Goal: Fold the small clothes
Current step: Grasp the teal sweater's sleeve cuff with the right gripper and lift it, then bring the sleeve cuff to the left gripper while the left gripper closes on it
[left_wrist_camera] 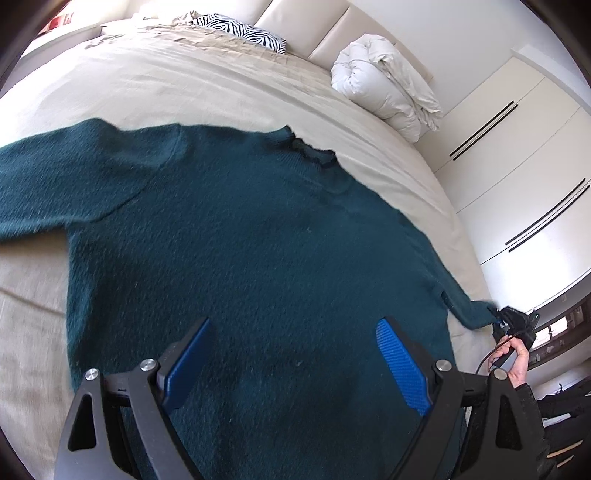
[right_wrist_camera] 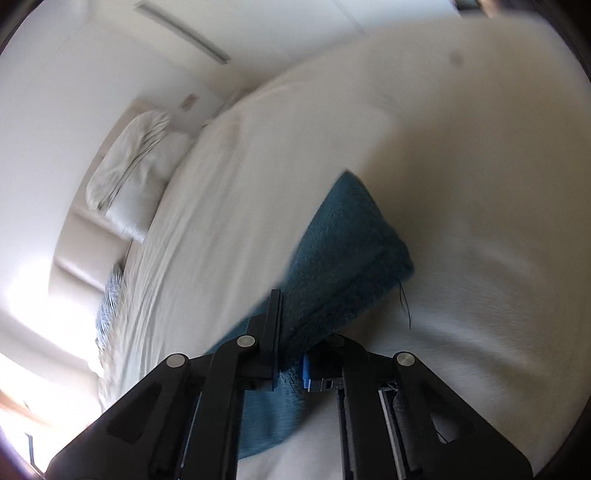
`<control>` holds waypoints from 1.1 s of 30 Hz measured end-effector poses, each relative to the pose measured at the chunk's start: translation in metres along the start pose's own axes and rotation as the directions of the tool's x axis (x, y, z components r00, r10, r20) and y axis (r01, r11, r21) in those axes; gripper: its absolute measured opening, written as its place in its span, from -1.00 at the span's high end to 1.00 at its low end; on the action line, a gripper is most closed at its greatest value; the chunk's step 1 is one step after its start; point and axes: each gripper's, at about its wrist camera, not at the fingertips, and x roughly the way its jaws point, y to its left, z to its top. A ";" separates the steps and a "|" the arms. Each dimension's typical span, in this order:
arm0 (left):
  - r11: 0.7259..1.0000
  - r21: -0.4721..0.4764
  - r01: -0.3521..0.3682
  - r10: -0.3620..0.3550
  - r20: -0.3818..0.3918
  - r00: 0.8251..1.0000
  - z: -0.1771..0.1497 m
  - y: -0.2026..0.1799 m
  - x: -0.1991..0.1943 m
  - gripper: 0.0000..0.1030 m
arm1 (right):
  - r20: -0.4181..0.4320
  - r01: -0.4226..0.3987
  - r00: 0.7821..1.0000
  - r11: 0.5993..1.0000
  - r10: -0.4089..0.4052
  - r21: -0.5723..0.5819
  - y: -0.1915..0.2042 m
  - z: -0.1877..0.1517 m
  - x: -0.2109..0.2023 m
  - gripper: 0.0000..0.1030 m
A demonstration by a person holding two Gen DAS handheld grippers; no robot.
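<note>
A dark teal sweater (left_wrist_camera: 258, 240) lies flat on the beige bed (left_wrist_camera: 184, 85), neck toward the headboard, one sleeve stretched out to the left. My left gripper (left_wrist_camera: 295, 325) hovers open over the sweater's lower body, with nothing between its blue pads (left_wrist_camera: 402, 365). The other sleeve runs off to the right, where my right gripper (left_wrist_camera: 511, 321), held by a person's hand (left_wrist_camera: 513, 363), pinches its end. In the blurred right wrist view, the right gripper (right_wrist_camera: 291, 332) is shut on the teal sleeve (right_wrist_camera: 347, 251), which drapes over one finger and hides it.
A rolled white duvet (left_wrist_camera: 388, 85) and a zebra-print pillow (left_wrist_camera: 240, 31) lie by the padded headboard (left_wrist_camera: 325, 26). White wardrobe doors (left_wrist_camera: 517, 166) stand close along the bed's right side. Bare sheet stretches beyond the sweater.
</note>
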 end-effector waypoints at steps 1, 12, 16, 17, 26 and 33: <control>1.000 0.000 0.009 -0.009 0.004 1.000 0.003 -0.001 0.000 -0.75 | 0.000 -0.010 1.000 0.999 0.010 -0.048 0.019 -0.002 -0.005 0.87; 0.986 -0.059 0.156 -0.156 0.007 0.988 0.037 -0.011 0.018 -0.77 | -0.101 -0.149 0.988 0.565 0.115 -0.812 0.280 -0.177 0.005 0.87; 0.969 -0.136 0.206 -0.212 -0.029 0.977 0.038 -0.003 0.037 -0.78 | -0.142 -0.158 0.987 0.367 0.072 -0.917 0.311 -0.261 0.028 0.87; 0.962 -0.160 0.219 -0.228 -0.039 0.973 0.039 -0.001 0.041 -0.78 | -0.153 -0.164 0.986 0.335 0.059 -0.928 0.312 -0.276 0.034 0.87; 0.894 -0.299 0.333 -0.390 -0.156 0.907 0.061 0.000 0.089 -0.97 | -0.072 -0.072 0.997 -0.005 -0.002 -0.997 0.301 -0.385 0.041 0.87; 0.864 -0.360 0.353 -0.442 -0.204 0.874 0.055 0.006 0.113 -0.95 | -0.061 -0.062 0.998 -0.070 -0.016 -0.996 0.297 -0.409 0.042 0.81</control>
